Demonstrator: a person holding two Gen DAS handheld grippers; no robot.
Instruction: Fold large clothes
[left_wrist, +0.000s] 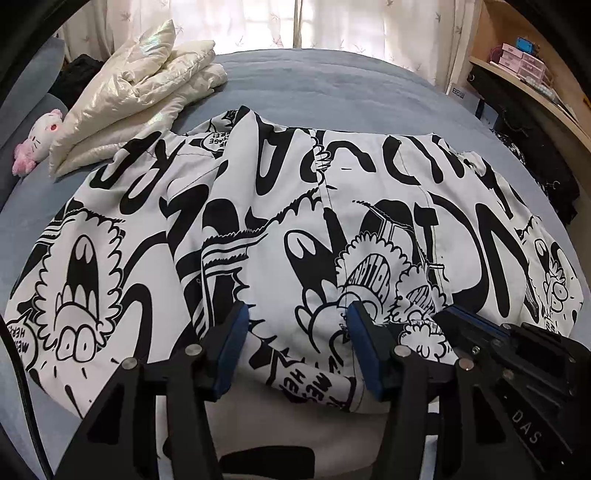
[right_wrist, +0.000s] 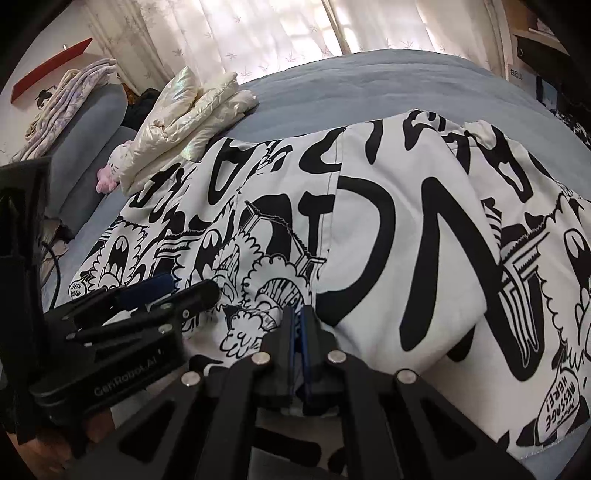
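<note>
A large white garment with black cartoon print lies spread across the blue bed. In the left wrist view my left gripper stands open over its near edge, with a folded hem lying loose between the blue pads. Just to its right my right gripper lies low on the cloth. The right wrist view shows the garment with one panel folded over its middle. There my right gripper has its pads pressed together on a fold at the near edge. My left gripper is beside it on the left.
A folded cream puffer jacket and a pink-and-white plush toy sit at the bed's far left. A wooden shelf with boxes and dark clothes stand on the right. A blue cushion borders the left, curtains behind.
</note>
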